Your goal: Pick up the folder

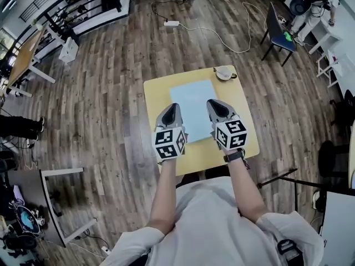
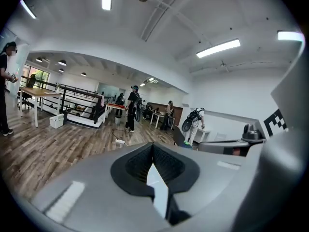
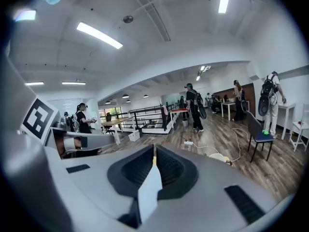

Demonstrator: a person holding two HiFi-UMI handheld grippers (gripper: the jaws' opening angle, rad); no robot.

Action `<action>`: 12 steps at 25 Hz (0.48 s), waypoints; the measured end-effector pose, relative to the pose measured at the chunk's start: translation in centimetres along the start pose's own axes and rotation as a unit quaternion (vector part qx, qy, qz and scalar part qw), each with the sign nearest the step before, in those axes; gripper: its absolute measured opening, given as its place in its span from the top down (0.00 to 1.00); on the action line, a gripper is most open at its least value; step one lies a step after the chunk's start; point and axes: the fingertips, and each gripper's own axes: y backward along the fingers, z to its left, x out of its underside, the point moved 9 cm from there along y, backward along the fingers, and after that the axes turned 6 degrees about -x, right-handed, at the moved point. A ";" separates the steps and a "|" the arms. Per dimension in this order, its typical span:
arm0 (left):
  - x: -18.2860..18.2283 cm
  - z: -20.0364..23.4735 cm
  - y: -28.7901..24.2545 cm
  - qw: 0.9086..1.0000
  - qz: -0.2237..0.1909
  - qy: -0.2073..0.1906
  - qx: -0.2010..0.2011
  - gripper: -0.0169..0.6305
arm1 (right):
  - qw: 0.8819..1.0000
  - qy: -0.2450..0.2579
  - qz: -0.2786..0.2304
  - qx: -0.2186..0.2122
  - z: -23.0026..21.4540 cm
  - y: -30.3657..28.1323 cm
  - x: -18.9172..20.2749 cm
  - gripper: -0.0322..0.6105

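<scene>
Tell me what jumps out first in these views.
A pale blue folder lies flat in the middle of the yellow table. The left gripper and right gripper are at its left and right edges, jaws together. A white round object sits at the table's far right corner.

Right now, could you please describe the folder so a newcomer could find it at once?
Find the small yellow table in the middle of the wood floor. The folder is the pale blue rectangle lying flat along the table's centre. Its only neighbour on the tabletop, a small round whitish object at the far right corner, is much smaller.
</scene>
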 end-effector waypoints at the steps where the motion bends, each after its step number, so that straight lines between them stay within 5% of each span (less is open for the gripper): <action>1: 0.2 0.1 -0.4 1.000 -0.001 0.001 -0.001 0.96 | 1.000 -0.003 0.006 0.001 -0.4 -0.2 0.4 0.93; 6: 1.4 1.3 -2.5 0.999 -0.018 0.033 -0.021 0.96 | 0.999 -0.021 0.037 -0.001 -3.1 -2.3 2.5 0.93; 12: 4.1 2.0 -5.9 0.998 0.047 0.022 -0.036 0.96 | 0.996 -0.027 0.088 -0.009 -6.0 -4.8 4.8 0.93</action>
